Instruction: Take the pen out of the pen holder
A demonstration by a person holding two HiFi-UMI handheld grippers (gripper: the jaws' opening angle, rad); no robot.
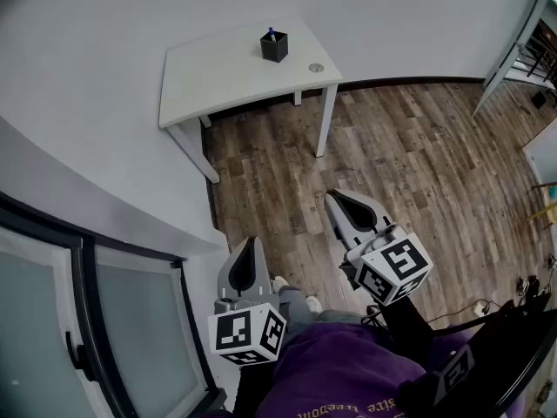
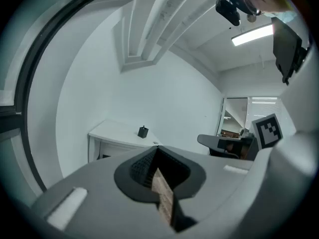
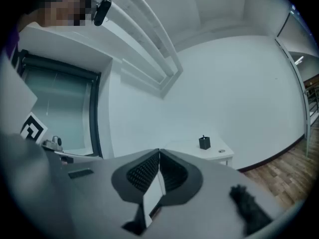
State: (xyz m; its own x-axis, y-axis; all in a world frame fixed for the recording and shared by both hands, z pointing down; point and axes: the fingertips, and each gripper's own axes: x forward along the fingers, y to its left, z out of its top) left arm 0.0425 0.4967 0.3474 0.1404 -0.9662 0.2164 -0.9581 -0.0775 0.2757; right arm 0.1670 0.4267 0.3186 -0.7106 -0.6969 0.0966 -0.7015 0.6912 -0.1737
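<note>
A black square pen holder [image 1: 274, 47] stands on a white table [image 1: 218, 81] by the far wall, with a blue-tipped pen [image 1: 271, 33] sticking up from it. Both grippers are far from it, close to the person's body. The left gripper [image 1: 249, 244] is shut, its jaws touching at the tips, nothing between them. The right gripper [image 1: 338, 198] is shut and empty too. The holder [image 2: 143, 131] looks small in the left gripper view, and the same holder [image 3: 204, 143] shows in the right gripper view past the closed jaws.
A small round disc [image 1: 316, 68] lies on the table near its right edge. Wood floor [image 1: 418, 164] lies between the person and the table. A dark-framed glass door [image 1: 96, 320] is at the left. White shelving [image 1: 522, 42] stands at the far right.
</note>
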